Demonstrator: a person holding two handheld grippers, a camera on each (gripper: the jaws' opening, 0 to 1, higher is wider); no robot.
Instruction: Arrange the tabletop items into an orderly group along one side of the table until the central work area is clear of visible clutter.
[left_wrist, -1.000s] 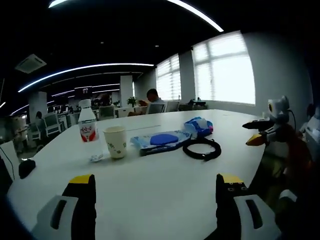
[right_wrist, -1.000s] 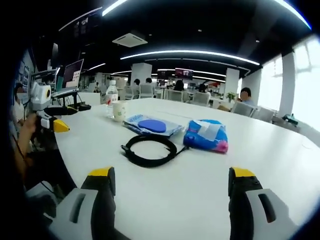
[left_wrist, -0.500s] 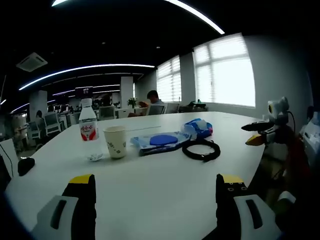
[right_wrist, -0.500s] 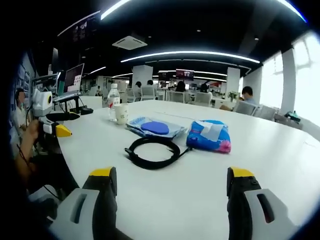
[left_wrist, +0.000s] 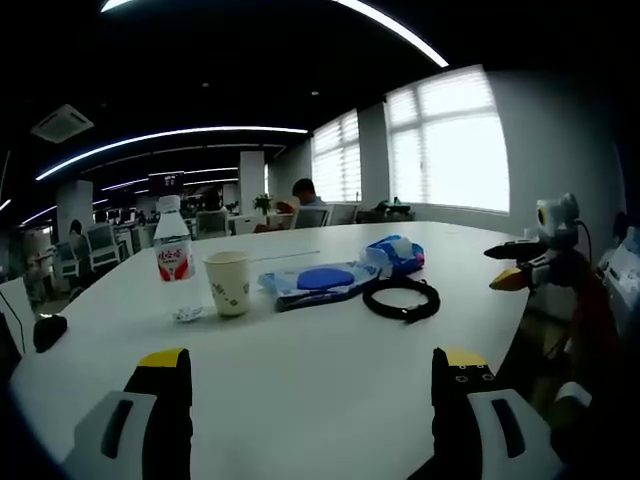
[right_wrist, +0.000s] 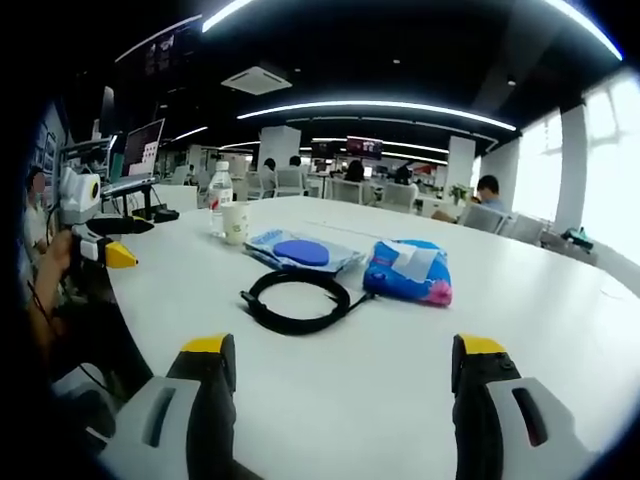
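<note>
Both grippers — left gripper (left_wrist: 310, 385), right gripper (right_wrist: 335, 375) — hover with jaws spread, empty. The coiled black cable (right_wrist: 297, 300) lies mid-worktop (right_wrist: 520, 300), at 12 o'clock from the right gripper — floppy and light; likely best pinched across the bundled loop.

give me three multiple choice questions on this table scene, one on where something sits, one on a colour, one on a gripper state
1. What stands right beside the paper cup?
A. a water bottle
B. a laptop
C. a stapler

2. What colour is the coiled cable?
A. white
B. black
C. red

3. How do the jaws of the right gripper stand?
A. shut on the cable
B. shut on the cup
C. open, holding nothing

Answers:
1. A, since the water bottle stands next to the cup on the white table.
2. B, since the loop is dark black against the table.
3. C, since the two yellow-tipped jaws stand wide apart with bare table between them.
</note>
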